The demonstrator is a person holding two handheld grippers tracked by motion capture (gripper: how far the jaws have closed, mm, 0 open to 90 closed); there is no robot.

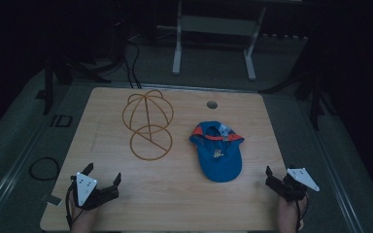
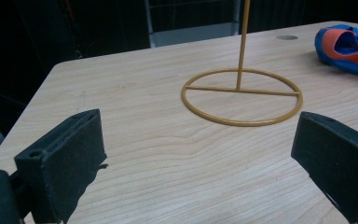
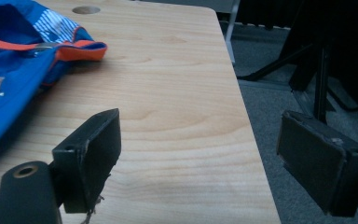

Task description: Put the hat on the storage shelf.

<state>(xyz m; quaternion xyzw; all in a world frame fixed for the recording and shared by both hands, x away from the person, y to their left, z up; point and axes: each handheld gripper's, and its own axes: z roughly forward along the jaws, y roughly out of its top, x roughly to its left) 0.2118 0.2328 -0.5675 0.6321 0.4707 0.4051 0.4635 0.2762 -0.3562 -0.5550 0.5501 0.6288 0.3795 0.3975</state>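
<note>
Both claws wide open, empty, over the desk (image 1: pixel 102 102) near edge.
Likely step: left claw (image 1: pixel 103 180) steadying stand (image 1: pixel 148 124) at 11 o'clock, right claw (image 1: pixel 278 175) pinching cap (image 1: pixel 217 150) brim.

Table (image 1: pixel 175 194): light wood, round hole (image 1: pixel 212 104) near far edge.
Floor: grey carpet; cable loop (image 1: pixel 43 168) left of table.
Background: white frame (image 1: pixel 213 29), dark.

You are looking at one blue cap (image 1: pixel 217 151) and one gold wire stand (image 1: pixel 148 124) lying on one wooden table (image 1: pixel 175 194). You are holding two grippers, left (image 1: pixel 103 177) and right (image 1: pixel 278 175).
</note>
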